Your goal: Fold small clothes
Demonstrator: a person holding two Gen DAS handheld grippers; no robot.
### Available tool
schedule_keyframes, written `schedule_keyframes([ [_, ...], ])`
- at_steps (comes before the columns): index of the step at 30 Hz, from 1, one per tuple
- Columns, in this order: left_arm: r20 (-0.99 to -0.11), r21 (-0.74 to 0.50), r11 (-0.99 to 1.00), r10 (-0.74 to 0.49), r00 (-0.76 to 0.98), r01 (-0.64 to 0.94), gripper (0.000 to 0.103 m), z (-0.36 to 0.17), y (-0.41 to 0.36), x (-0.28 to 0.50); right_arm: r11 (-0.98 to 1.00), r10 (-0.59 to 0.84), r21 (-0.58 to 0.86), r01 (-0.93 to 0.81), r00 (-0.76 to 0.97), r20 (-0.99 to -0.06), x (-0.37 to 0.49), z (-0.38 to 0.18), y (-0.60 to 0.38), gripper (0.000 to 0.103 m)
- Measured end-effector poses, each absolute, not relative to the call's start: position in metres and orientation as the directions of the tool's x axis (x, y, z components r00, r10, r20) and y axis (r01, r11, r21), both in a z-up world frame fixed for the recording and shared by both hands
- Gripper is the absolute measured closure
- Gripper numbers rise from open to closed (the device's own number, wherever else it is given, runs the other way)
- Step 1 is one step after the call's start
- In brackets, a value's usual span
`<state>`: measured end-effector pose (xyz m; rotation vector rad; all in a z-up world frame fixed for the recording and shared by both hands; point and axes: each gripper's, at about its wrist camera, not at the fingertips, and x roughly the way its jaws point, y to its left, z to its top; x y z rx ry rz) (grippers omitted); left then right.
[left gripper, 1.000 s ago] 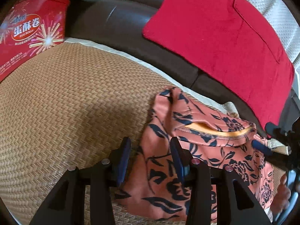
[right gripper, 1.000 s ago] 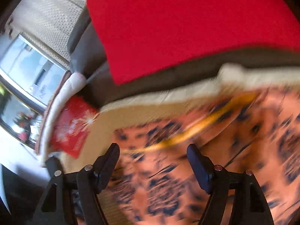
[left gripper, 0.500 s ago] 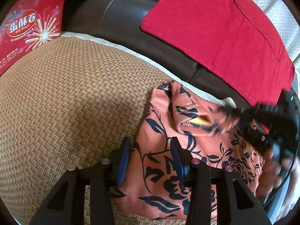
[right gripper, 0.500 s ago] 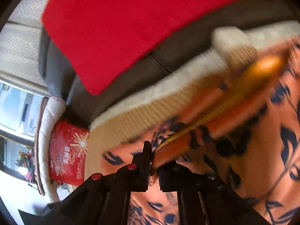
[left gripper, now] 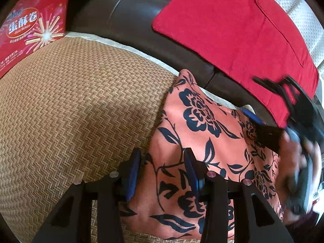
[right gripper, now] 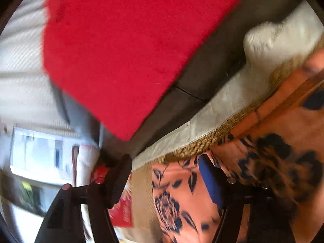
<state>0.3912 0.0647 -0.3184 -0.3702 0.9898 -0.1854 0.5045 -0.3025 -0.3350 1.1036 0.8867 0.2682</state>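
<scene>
Left wrist view: floral garment lies under the left gripper, jaws spread, nothing pinched; right gripper has just been opening, released.

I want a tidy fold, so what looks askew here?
The floral garment lies slanted on the woven mat, its far corner poking past the mat's edge toward the dark sofa back.

Left of the left gripper's fingers the woven mat lies bare up to the red tin; ahead, the sofa back and red cushion block passage.
</scene>
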Motion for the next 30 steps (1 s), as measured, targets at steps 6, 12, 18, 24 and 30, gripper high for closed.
schedule_keyframes([
  [6,-0.746,-0.296,0.953,-0.272,0.608,0.063,0.059,-0.298,0.050,0.375,0.750,0.443,0.655,0.090,0.667,-0.599,0.425,-0.266,-0.313,0.031],
  [12,-0.752,-0.172,0.964,-0.260,0.606,0.201,0.045,-0.296,0.007,0.355,0.960,0.065,0.220,0.171,0.629,-0.774,0.329,-0.242,-0.346,0.042],
  [18,-0.822,0.014,0.971,-0.124,0.556,0.238,0.044,-0.325,-0.025,0.351,0.933,0.031,0.178,0.312,0.424,-0.905,0.289,-0.307,-0.391,0.044],
  [24,-0.799,-0.176,0.967,-0.249,0.548,0.183,0.044,-0.309,0.005,0.339,0.868,0.122,0.379,0.322,0.600,-0.791,0.240,-0.271,-0.414,0.043],
  [30,-0.760,-0.373,0.926,-0.339,0.555,0.055,0.036,-0.302,0.050,0.312,0.668,0.233,0.625,0.403,0.685,-0.690,0.179,-0.276,-0.459,0.038],
])
